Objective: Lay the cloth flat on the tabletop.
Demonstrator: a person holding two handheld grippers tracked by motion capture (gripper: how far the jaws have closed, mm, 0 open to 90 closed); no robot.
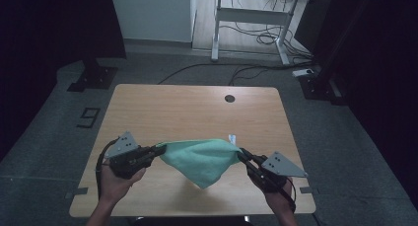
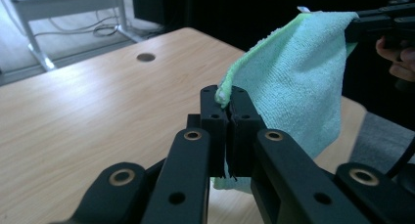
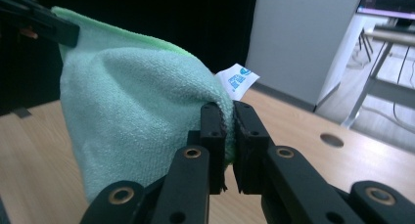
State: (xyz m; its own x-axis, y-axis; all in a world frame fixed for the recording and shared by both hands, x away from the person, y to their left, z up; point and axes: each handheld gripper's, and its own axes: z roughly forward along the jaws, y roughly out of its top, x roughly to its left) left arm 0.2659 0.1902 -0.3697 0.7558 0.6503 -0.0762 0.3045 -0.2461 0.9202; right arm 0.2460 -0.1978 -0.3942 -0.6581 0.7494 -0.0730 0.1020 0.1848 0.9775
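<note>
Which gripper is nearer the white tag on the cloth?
Right. The right gripper clamps the cloth corner beside the tag; the left gripper clamps the opposite corner.

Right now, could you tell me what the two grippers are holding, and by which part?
A green microfibre cloth: the left gripper and the right gripper each pinch one upper corner, the rest hanging between them.

Bare light wooden table [image 1: 162,107]
</note>
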